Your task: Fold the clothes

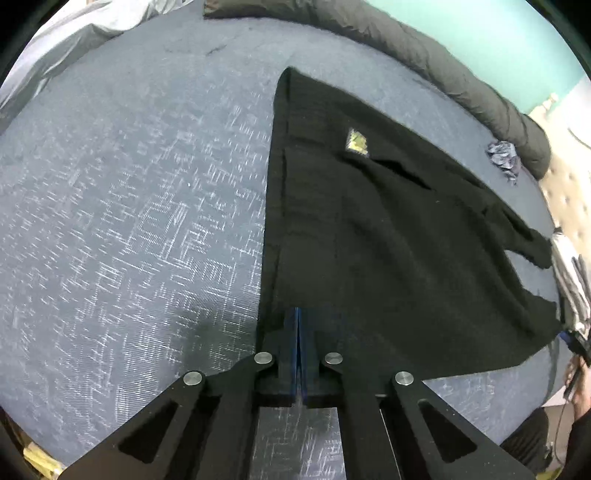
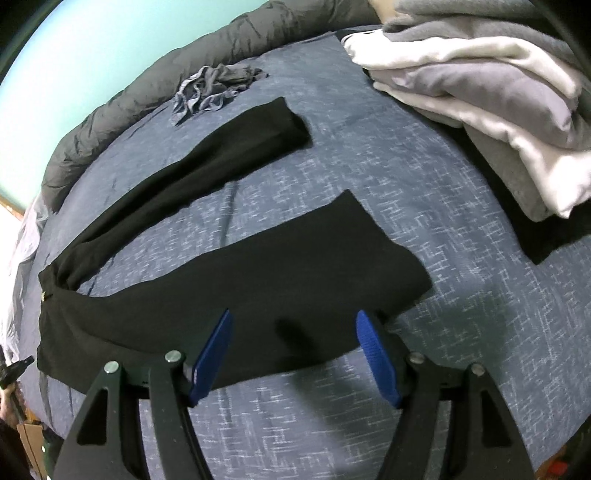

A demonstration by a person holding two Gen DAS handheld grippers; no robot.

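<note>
Bedspread (image 1: 129, 221) blue, patterned; dark duvet (image 1: 424, 48) along teal wall (image 1: 498, 33).

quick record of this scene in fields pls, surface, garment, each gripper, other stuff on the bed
surface: blue patterned bed cover
garment: black trousers spread flat, legs apart
left gripper: shut at the trousers' waist edge
right gripper: open, over the near leg, not gripping
other items: folded pile of clothes, crumpled grey cloth, dark rolled blanket along the far edge
</note>
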